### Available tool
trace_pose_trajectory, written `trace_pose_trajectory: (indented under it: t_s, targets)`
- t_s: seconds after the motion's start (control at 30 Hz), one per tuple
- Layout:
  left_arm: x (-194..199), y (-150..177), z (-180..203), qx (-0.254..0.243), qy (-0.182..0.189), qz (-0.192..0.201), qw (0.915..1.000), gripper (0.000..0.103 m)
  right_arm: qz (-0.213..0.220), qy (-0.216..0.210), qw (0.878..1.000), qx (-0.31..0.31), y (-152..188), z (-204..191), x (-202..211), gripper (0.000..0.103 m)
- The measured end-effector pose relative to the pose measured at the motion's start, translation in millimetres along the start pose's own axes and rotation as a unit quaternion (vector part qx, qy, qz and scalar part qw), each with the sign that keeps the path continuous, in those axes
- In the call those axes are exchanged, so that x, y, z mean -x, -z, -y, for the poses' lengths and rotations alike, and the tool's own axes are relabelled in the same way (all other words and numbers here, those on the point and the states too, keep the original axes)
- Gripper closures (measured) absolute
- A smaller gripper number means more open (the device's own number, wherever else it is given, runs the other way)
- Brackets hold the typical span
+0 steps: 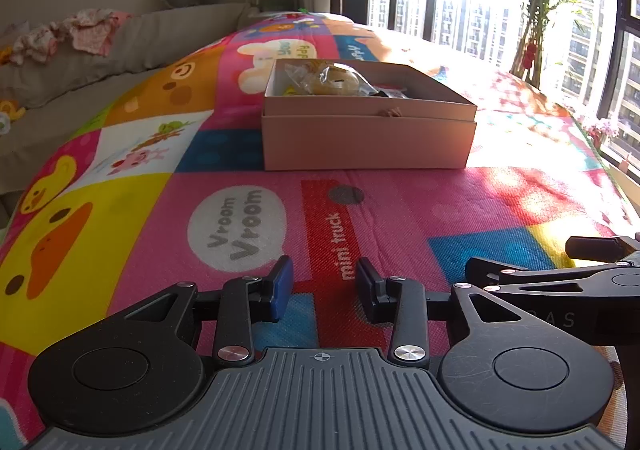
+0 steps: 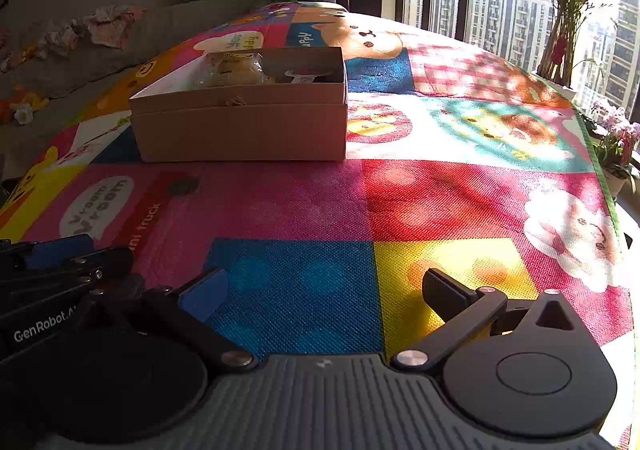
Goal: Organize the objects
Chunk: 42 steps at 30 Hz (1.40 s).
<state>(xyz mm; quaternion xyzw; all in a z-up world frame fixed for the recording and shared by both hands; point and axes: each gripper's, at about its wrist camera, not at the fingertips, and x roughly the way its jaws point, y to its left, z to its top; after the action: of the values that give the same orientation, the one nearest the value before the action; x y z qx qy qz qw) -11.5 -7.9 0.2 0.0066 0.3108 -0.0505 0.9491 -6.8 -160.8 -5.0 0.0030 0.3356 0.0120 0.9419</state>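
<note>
I hold two grippers low over a bright play mat printed with cartoon animals, a duck, a bear and the words "Vroom Vroom" and "mini truck". My left gripper has its jaws partly apart with nothing between them, only the red stripe of the mat showing through the gap. My right gripper has its jaws spread wide, also empty, over the blue and yellow squares. The two tools sit just beside each other; each shows at the edge of the other's view.

Ahead of both, well apart from my jaws, stands an open cardboard box on the mat, the tray sitting in its lid or base so a seam runs round the side. Inside it lies a round bun or pastry in clear wrapping, and beside that some smaller packets that I cannot make out. The mat around the box is bare.

Behind the mat a grey sofa carries crumpled pink cloth. To the right, tall windows let in strong sun, with a potted palm in front of them
</note>
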Motion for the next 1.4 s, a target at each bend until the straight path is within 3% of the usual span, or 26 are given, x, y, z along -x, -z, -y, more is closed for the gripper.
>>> trace_pose_trajectory:
  t_s: [1.4]
  targets:
    - [4.1, 2.8, -1.9, -0.001, 0.008, 0.000, 1.0000, 0.064, 0.000, 0.000, 1.000, 0.000, 0.2, -0.1, 0.2, 0.000]
